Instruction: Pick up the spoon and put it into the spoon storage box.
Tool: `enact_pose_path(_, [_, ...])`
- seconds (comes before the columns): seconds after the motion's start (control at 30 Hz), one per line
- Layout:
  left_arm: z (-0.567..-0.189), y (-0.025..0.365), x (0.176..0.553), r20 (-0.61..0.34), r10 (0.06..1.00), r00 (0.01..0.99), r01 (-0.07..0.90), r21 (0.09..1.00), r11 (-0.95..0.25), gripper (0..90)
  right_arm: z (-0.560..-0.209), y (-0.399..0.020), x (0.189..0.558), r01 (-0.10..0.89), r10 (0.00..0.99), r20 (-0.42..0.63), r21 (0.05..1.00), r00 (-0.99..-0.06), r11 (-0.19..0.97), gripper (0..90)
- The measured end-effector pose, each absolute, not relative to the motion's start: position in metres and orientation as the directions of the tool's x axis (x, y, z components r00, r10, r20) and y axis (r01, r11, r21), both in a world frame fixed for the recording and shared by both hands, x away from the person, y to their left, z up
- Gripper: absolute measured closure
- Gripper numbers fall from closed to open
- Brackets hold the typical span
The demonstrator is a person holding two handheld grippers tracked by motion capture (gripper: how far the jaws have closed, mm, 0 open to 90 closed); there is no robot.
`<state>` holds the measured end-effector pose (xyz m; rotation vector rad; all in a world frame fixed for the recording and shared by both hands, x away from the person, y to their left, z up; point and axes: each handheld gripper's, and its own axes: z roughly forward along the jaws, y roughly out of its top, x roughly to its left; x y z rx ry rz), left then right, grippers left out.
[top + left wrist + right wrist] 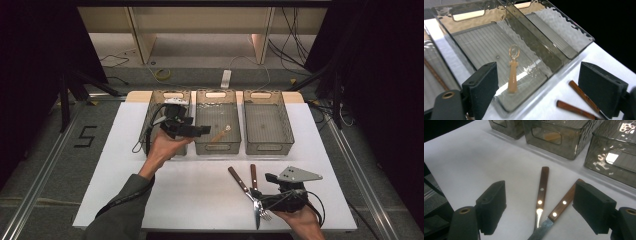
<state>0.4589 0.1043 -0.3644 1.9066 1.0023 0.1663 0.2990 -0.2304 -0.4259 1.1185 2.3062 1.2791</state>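
Three smoky see-through bins stand side by side at the back of the white table. A small wooden spoon [220, 133] [512, 72] lies on the floor of the middle bin [217, 149] [481, 45]. My left gripper [202, 130] [539, 85] hovers over that bin's near left corner, open, with nothing between its jaws. Near the front right, a fork [239, 180] [541, 187] and a knife [254, 176] [561, 205] with wooden handles lie crossed on the table. My right gripper [265, 192] [540, 195] stands open just above them, a jaw on either side and touching neither.
The left bin [172, 95] sits partly under my left hand, and a thin brown stick lies inside it. The right bin [267, 149] stands beside the middle one. The white table top [200, 190] ends just in front of my right hand.
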Motion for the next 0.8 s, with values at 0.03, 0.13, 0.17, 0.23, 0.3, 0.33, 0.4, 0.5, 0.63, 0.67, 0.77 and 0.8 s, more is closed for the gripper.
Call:
enact_pose_path(0.03, [-0.365, 0.106, 0.456, -0.273, 0.702, 0.658, 0.573, 0.786, -0.231, 16.1, -0.426, -0.230, 0.299, 0.497, 0.741, 0.121, 0.811, -0.661, 0.310, 26.9])
enact_pose_path(0.13, [-0.367, 0.111, 0.446, -0.259, 0.703, 0.662, 0.565, 0.789, -0.242, 16.1, -0.426, -0.230, 0.301, 0.506, 0.747, 0.116, 0.801, -0.655, 0.319, 26.9])
enact_pose_path(0.17, [-0.368, 0.112, 0.443, -0.254, 0.703, 0.664, 0.562, 0.790, -0.246, 16.1, -0.426, -0.231, 0.301, 0.510, 0.750, 0.116, 0.799, -0.652, 0.320, 26.9])
enact_pose_path(0.23, [-0.368, 0.116, 0.438, -0.250, 0.709, 0.660, 0.557, 0.796, -0.238, 16.1, -0.426, -0.232, 0.303, 0.516, 0.755, 0.118, 0.796, -0.645, 0.317, 27.4])
enact_pose_path(0.3, [-0.368, 0.120, 0.432, -0.248, 0.711, 0.657, 0.554, 0.799, -0.233, 16.1, -0.427, -0.232, 0.304, 0.532, 0.762, 0.122, 0.784, -0.636, 0.319, 27.7])
enact_pose_path(0.33, [-0.369, 0.122, 0.429, -0.243, 0.713, 0.658, 0.550, 0.801, -0.235, 16.1, -0.428, -0.232, 0.305, 0.538, 0.765, 0.125, 0.781, -0.632, 0.317, 27.8])
enact_pose_path(0.4, [-0.370, 0.126, 0.422, -0.239, 0.717, 0.655, 0.548, 0.803, -0.233, 16.1, -0.429, -0.233, 0.306, 0.550, 0.772, 0.124, 0.771, -0.624, 0.321, 28.2])
enact_pose_path(0.5, [-0.374, 0.132, 0.412, -0.236, 0.723, 0.650, 0.542, 0.810, -0.223, 16.1, -0.430, -0.233, 0.310, 0.571, 0.781, 0.125, 0.753, -0.612, 0.327, 28.2])
enact_pose_path(0.63, [-0.381, 0.138, 0.402, -0.234, 0.727, 0.645, 0.538, 0.815, -0.216, 16.0, -0.431, -0.232, 0.315, 0.594, 0.795, 0.117, 0.730, -0.595, 0.338, 28.4])
enact_pose_path(0.67, [-0.383, 0.140, 0.400, -0.239, 0.726, 0.645, 0.538, 0.816, -0.210, 16.1, -0.431, -0.232, 0.316, 0.598, 0.798, 0.114, 0.726, -0.591, 0.340, 28.4])
enact_pose_path(0.77, [-0.387, 0.143, 0.394, -0.245, 0.728, 0.640, 0.538, 0.819, -0.197, 16.0, -0.431, -0.232, 0.320, 0.614, 0.803, 0.119, 0.712, -0.585, 0.342, 28.5])
enact_pose_path(0.8, [-0.388, 0.144, 0.393, -0.243, 0.727, 0.642, 0.536, 0.821, -0.199, 16.0, -0.431, -0.232, 0.321, 0.617, 0.805, 0.116, 0.708, -0.582, 0.343, 28.5])
